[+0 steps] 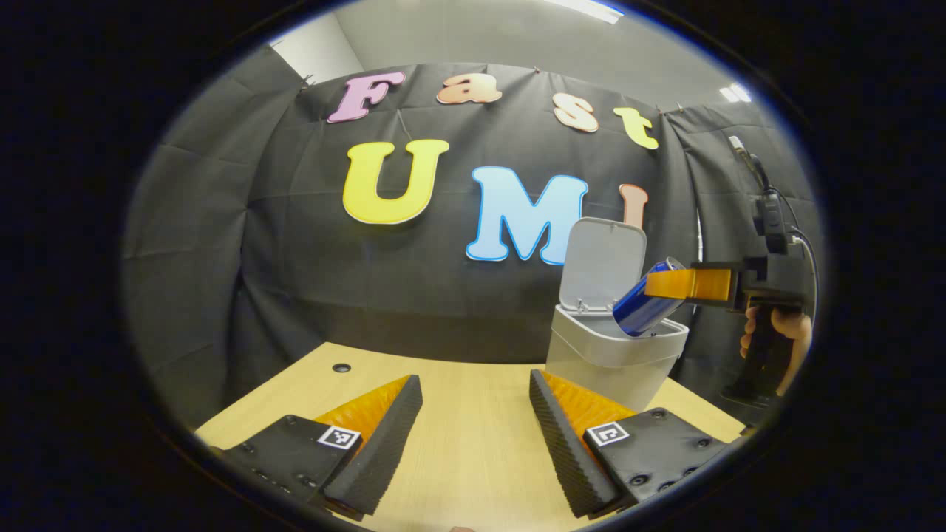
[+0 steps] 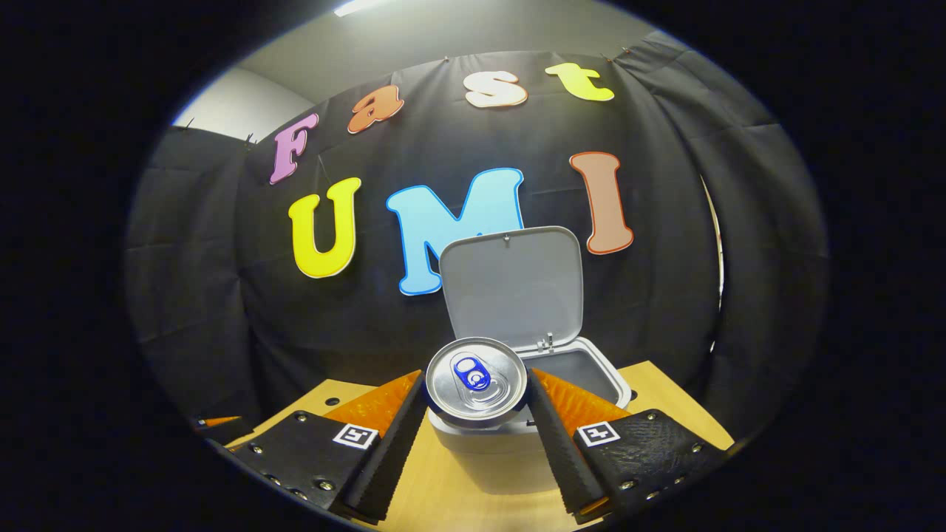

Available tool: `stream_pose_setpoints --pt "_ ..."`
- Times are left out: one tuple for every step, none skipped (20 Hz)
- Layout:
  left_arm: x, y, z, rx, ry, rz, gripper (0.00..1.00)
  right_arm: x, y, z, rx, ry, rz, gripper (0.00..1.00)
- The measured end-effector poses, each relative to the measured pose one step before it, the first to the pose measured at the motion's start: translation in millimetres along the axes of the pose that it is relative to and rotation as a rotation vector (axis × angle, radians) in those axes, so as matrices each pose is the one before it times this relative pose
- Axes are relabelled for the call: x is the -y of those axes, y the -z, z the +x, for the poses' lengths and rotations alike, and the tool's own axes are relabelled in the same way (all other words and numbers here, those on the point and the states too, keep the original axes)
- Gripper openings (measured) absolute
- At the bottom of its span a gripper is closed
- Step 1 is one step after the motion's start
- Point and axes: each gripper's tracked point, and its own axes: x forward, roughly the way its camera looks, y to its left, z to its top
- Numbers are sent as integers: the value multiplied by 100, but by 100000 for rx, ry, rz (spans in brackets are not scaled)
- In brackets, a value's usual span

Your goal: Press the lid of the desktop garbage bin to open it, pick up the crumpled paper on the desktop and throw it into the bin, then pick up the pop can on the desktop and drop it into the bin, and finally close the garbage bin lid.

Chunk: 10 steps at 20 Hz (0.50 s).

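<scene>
At right of the left gripper view, the right gripper [image 1: 669, 290] clamps the tilted blue aluminium pop can [image 1: 644, 299] over the open grey plastic bin [image 1: 613, 355]; released off-centre it could strike the rim, while the left gripper [image 1: 473, 421] gapes empty.

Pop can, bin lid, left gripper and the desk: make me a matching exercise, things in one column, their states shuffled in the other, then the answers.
Things:
1. pop can
2. bin lid
3. left gripper
4. desk

States:
A. open, holding nothing
B. light wood, with the garbage bin standing on it
C. raised upright
D. clamped in the right gripper, tilted over the bin opening

Pairs: 1-D, 2-C, 3-A, 4-B
</scene>
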Motion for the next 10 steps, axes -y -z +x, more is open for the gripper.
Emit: stream_pose_setpoints --pt "-26 71 -71 -91 -80 -302 96 46 326 171 -701 569 -1207 83" --pt "-167 34 -25 -97 -159 -248 96 -166 137 181 -465 6 -704 83" --pt "-135 77 -12 -62 -260 -91 96 -137 214 239 -248 252 -722 83" --pt "-116 -14 5 47 -281 36 96 -144 117 196 -364 169 -1066 83" --pt "-78 -141 -53 245 -189 34 96 -154 330 103 -566 -151 -1020 83" --pt "5 -26 -90 29 48 -47 96 -233 88 176 -418 -371 -930 83" --pt "23 104 -22 -158 47 -164 96 -172 185 104 -452 -311 -757 83" --pt "-71 12 40 -79 75 -303 96 -155 72 77 -271 -448 -444 83" --pt "59 45 35 -89 84 -236 96 9 397 -13 -305 -158 -61 83" --pt "13 86 -32 -94 -66 -127 95 -100 139 69 -281 -180 -248 83"
